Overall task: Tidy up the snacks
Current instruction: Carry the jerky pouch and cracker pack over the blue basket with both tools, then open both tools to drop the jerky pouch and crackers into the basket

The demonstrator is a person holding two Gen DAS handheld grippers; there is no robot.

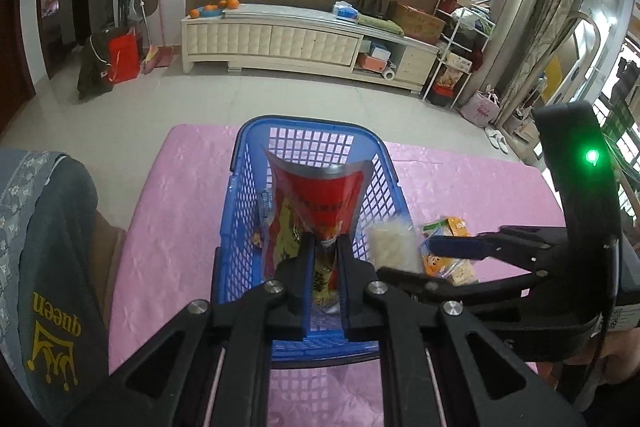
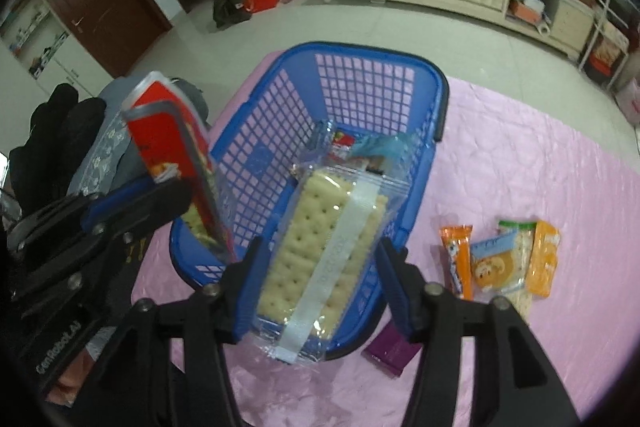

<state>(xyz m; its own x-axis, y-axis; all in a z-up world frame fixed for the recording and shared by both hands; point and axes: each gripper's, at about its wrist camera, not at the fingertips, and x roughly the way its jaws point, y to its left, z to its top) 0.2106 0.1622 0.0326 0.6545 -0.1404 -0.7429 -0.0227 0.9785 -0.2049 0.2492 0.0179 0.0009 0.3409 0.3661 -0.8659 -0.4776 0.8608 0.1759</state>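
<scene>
**A:** Status on the snack sort?

**B:** Both claws over the blue basket [image 2: 436,99], which sits on the pink tablecloth [image 2: 520,187]. My left gripper [image 1: 323,251] is clamped tight on the red snack bag [image 1: 320,195], pinching its lower end; the bag stands upright above the basket's inside. My right gripper [image 2: 320,267] stands wide, with the clear cracker pack [image 2: 320,239] between the fingers. I see a gap at each pad, so I read it as let go, not gripped. The pack lies tilted in the near right part of the basket, its near end overhanging the near rim.

**A:** What's already in?

**B:** One small wrapped item [image 2: 344,143] at the far end of the cracker pack. Can't read it.

**A:** Left outside?

**B:** A cluster of small packets [image 2: 500,259] on the cloth to the right of the basket, and a purple box [image 2: 394,351] just beside its near right corner.

**A:** Next?

**B:** My guess: lift the right claw clear without dragging the crackers, then lower the red bag into the free left side and release. After that, right claw goes for the packets.

**A:** Risk?

**B:** The overhanging pack could slide out.
</scene>
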